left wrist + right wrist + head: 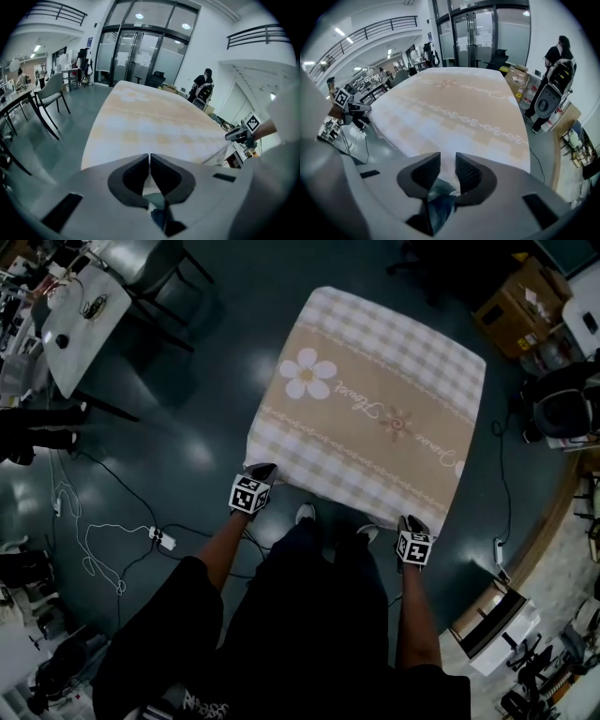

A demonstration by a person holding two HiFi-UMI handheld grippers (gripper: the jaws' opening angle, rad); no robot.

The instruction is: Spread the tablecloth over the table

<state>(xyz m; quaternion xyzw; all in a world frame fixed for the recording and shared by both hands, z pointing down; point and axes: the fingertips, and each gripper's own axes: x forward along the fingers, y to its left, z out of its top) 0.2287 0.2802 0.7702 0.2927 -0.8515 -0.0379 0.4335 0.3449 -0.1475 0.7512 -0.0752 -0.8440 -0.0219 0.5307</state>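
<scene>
Tablecloth [370, 399]: beige and white check with a broad tan middle band, a white daisy motif [307, 374], script lettering and scrolled borders. It lies flat and spread over a surface that it hides entirely, its edges hanging down on the sides that show. It stands in the middle of a dark glossy floor [187, 427], straight in front of the person. Left claw [262, 469]: at the near left corner of the tablecloth, its jaws brought together to a hairline, pinching the hem there. Right claw [410, 521]: at the near right corner, its jaws standing a narrow way apart with the hem lying in the gap and neither pad pressing on it. Both claws point steeply down at the near edge, each with a marker cube on top. Person: bare forearms, dark clothing, light shoes [306, 513] just under the near edge between the two claws. Surroundings: white cables and a power strip [161, 538] on the floor to the left; a white side surface [80, 329] with small items at the upper left, with a grey chair [150, 268] beside it; a cardboard box [516, 301] at the upper right; glass entrance doors [136, 51] beyond the far end; another person [555, 56] in dark clothes standing well apart on the right.
</scene>
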